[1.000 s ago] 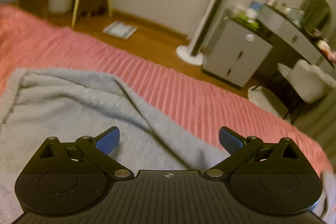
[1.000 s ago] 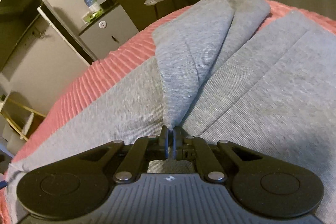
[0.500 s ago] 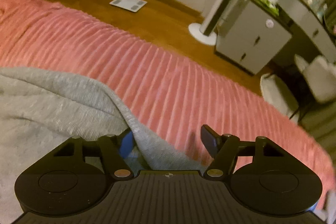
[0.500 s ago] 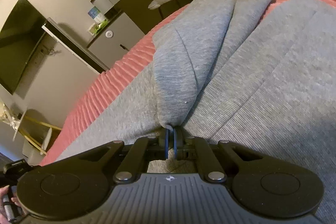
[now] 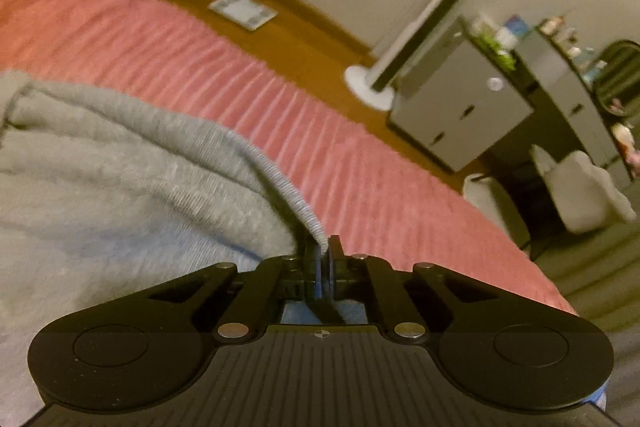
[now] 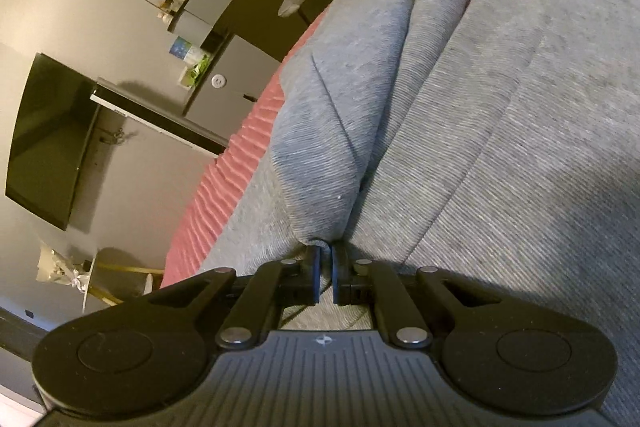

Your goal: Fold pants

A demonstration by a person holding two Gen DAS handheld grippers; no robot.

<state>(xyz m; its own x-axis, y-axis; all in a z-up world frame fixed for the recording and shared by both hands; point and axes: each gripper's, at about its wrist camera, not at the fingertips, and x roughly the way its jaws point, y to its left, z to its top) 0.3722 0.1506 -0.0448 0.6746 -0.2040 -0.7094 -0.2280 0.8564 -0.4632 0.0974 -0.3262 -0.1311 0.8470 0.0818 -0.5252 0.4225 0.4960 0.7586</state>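
where each hand-held gripper [image 5: 323,247] [image 6: 325,254] pinches, grey pants [image 6: 500,131] edge clamped

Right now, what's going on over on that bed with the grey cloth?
A person is folding grey pants on a bed with a pink ribbed cover, a handheld gripper in each hand. The left gripper has its jaws shut on the ribbed edge of the pants. The right gripper is shut on a raised fold of the fabric. Both ends are pinched; the fold isn't laid down yet.

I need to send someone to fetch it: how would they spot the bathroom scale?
Start at the pink bedspread and look past its far edge to the wood floor. The scale lies flat there, a pale square slab, while the fan nearby stands tall.
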